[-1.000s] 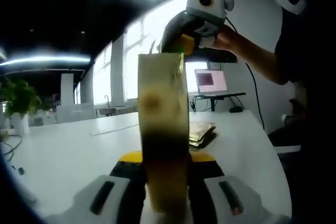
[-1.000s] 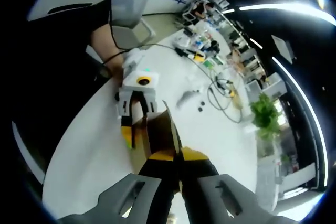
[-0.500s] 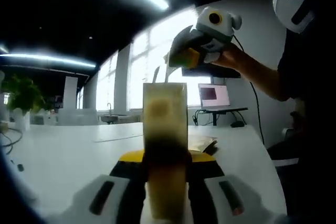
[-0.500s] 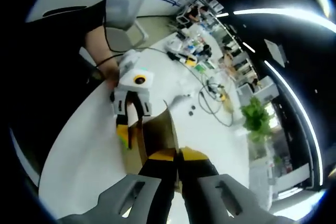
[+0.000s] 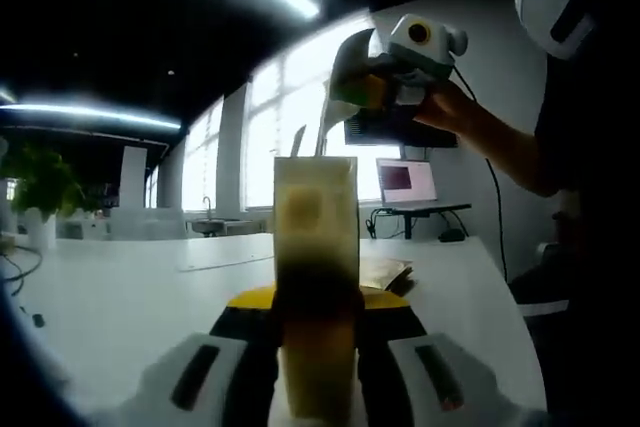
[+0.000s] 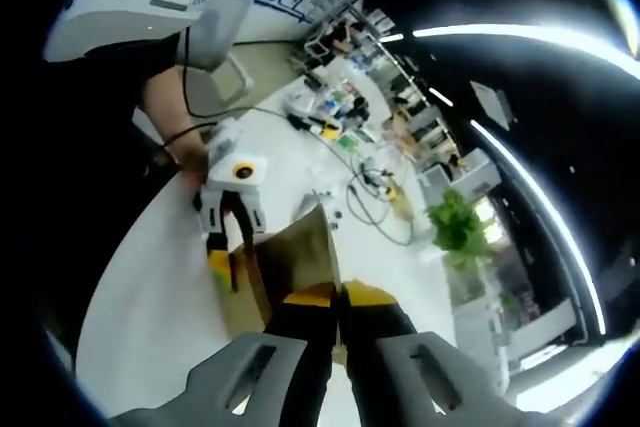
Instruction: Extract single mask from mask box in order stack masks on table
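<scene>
My left gripper (image 5: pixel 315 305) is shut on a tall tan mask box (image 5: pixel 315 237), holding it upright above the white table (image 5: pixel 120 297). Above the box, my right gripper (image 5: pixel 362 82) pinches a thin pale mask (image 5: pixel 322 132) that rises out of the box's top. In the right gripper view, my right gripper (image 6: pixel 337 297) is shut on the tan mask sheet (image 6: pixel 295 257). Just past it, the left gripper (image 6: pixel 228 232) is in a person's hand. A small stack of masks (image 5: pixel 385 269) lies on the table behind the box.
A laptop (image 5: pixel 402 157) on a stand sits at the table's far end, and a plant (image 5: pixel 40 187) is at the far left. Cables and small items (image 6: pixel 375 182) litter the table farther off. The person's arm (image 5: pixel 490 132) reaches in from the right.
My right gripper has lifted from the box's top to well above it, drawing the mask's edge up and out. The left gripper and box have stayed nearly still.
</scene>
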Motion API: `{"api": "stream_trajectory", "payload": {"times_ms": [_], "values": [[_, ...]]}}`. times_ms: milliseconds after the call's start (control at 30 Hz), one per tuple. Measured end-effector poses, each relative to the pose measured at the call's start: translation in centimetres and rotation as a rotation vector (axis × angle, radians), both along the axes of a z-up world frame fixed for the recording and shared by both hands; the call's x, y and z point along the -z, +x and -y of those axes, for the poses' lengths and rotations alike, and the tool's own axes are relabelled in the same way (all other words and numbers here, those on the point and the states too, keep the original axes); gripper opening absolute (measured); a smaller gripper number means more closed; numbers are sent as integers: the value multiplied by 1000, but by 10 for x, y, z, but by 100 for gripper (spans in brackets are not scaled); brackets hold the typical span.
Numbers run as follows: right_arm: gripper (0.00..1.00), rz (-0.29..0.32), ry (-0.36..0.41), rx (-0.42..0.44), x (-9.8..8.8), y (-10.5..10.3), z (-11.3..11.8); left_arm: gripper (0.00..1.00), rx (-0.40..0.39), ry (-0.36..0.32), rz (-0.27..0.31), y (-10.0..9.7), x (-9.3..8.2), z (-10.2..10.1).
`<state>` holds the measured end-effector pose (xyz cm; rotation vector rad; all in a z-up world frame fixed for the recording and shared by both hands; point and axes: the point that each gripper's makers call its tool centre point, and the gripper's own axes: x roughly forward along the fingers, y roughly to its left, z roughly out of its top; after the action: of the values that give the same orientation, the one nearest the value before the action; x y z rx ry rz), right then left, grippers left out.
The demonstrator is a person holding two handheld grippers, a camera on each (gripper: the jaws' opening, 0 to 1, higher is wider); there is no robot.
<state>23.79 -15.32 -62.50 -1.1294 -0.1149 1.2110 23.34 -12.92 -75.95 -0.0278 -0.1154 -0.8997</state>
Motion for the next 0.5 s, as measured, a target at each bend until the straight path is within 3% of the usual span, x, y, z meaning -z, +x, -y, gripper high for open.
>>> {"api": "stream_trajectory", "payload": {"times_ms": [267,500], "values": [[0,30,70,27,-18,1,6,31,-3,0,-5,2,2,-3],[0,63,164,87,-37,4,25,31,-3,1,-6,3,3,-4]]}}
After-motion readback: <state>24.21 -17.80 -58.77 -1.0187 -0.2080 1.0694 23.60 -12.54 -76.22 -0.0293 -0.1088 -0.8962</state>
